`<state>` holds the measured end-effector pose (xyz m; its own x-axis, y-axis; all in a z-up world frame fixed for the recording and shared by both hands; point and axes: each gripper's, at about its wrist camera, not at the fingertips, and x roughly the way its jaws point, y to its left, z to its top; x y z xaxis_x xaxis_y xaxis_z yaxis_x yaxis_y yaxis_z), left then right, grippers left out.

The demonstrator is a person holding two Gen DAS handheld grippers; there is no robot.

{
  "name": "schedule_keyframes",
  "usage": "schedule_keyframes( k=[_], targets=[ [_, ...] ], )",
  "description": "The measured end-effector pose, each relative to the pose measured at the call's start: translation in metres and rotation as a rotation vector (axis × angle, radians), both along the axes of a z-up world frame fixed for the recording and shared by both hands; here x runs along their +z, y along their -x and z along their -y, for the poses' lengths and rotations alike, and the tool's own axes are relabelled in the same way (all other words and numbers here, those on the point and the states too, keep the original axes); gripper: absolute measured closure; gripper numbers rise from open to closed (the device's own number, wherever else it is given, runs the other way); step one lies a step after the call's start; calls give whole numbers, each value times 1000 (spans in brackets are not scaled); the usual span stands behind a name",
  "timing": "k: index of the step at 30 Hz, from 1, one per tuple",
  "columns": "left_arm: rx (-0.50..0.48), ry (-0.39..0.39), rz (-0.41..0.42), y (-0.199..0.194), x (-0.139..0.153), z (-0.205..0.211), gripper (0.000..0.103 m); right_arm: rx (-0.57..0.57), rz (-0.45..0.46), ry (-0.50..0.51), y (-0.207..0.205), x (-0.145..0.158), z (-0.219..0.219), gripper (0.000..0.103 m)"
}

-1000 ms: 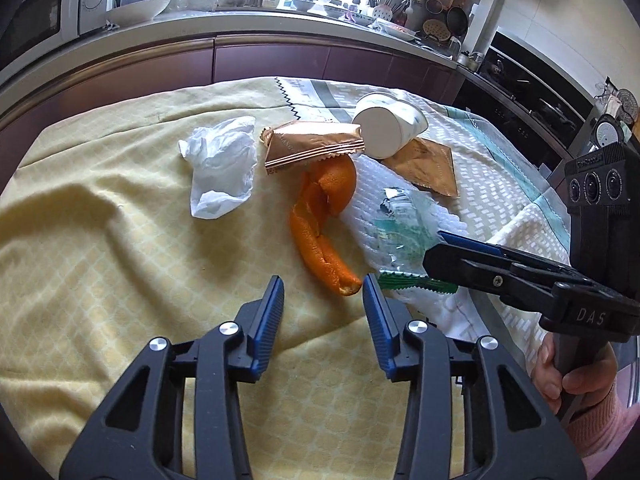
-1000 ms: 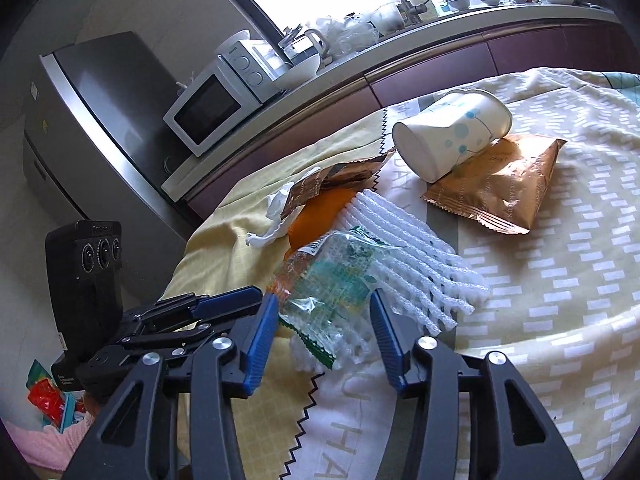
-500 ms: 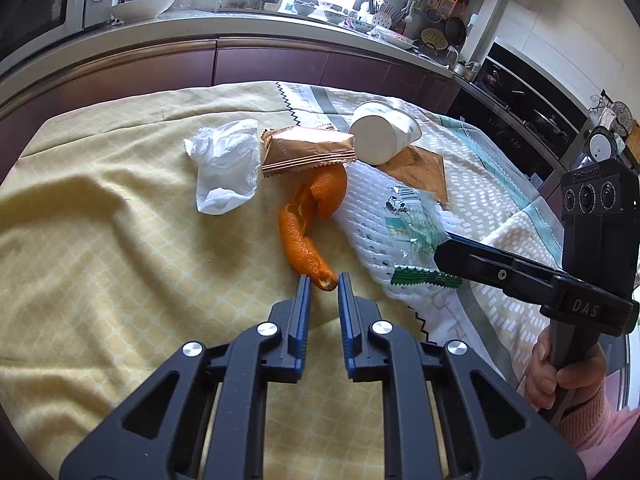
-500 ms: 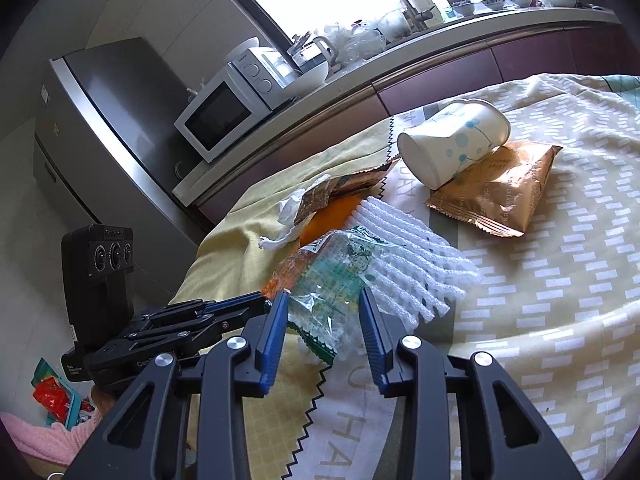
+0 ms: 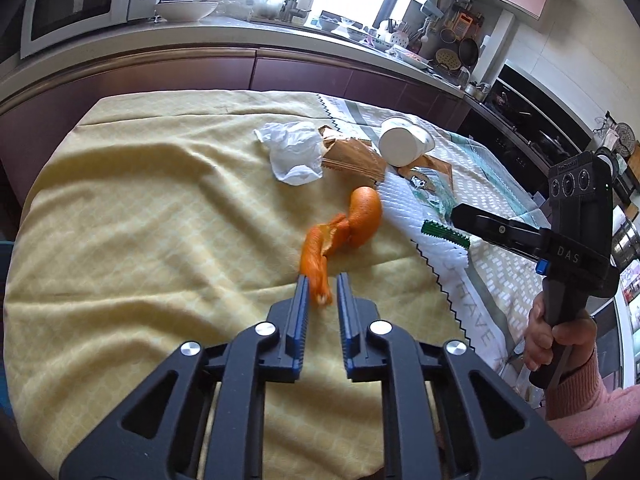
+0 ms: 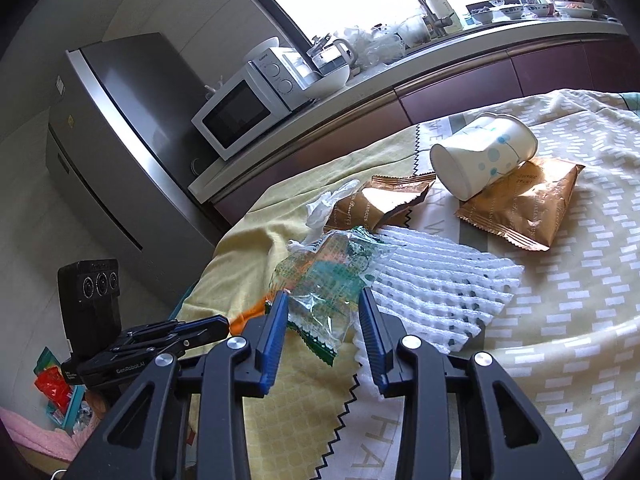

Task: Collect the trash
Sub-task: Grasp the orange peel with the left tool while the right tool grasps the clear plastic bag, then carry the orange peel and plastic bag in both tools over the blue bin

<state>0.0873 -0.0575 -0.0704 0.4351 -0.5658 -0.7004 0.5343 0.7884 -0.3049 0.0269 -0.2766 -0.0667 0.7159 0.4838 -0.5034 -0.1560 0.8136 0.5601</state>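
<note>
Orange peel (image 5: pixel 344 232) lies as a long curled strip on the yellow cloth (image 5: pixel 140 240), its near tip between the blue pads of the left gripper (image 5: pixel 322 296). That gripper's jaws have just opened a little from a tighter pinch; the tip rests against the left pad with a gap on the other side, so whether it is truly gripped cannot be told. Just to the right, on the white foam net (image 6: pixel 440 280), sits a clear wrapper printed in green (image 6: pixel 332 276). The right gripper (image 6: pixel 323 312) straddles its near end, jaws partly closed and the crinkled film between them, but the pads do not visibly press it. A person's hand (image 5: pixel 556 340) in a pink sleeve (image 5: pixel 592 400) holds that gripper's handle. Farther back lie a crumpled white plastic bag (image 5: pixel 294 154), a brown snack packet (image 6: pixel 376 204), a tipped paper cup (image 6: pixel 480 156) resting on a second brown packet (image 6: pixel 524 208), and behind the table a counter with a microwave (image 6: pixel 248 108).
</note>
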Motion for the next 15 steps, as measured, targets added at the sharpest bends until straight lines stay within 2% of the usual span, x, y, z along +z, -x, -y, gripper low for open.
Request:
schedule_keyframes(
  k=[2, 6, 8, 11, 14, 15],
  targets=[
    [15, -5, 0, -3, -3, -1, 67, 6, -3, -1, -2, -1, -2, 69],
    [-11, -6, -8, -8, -7, 8, 60, 12, -9, 0, -4, -2, -6, 69],
    [-18, -20, -6, -11, -11, 15, 60, 12, -11, 1, -4, -1, -6, 69],
    [-24, -42, -42, -18, -20, 24, 68, 10, -10, 0, -4, 0, -7, 69],
    [-12, -54, -36, -18, -20, 25, 88, 8, -9, 4, -4, 1, -8, 69],
    [-11, -44, -46, -18, -21, 23, 88, 8, -8, 5, -4, 1, -8, 69]
  ],
)
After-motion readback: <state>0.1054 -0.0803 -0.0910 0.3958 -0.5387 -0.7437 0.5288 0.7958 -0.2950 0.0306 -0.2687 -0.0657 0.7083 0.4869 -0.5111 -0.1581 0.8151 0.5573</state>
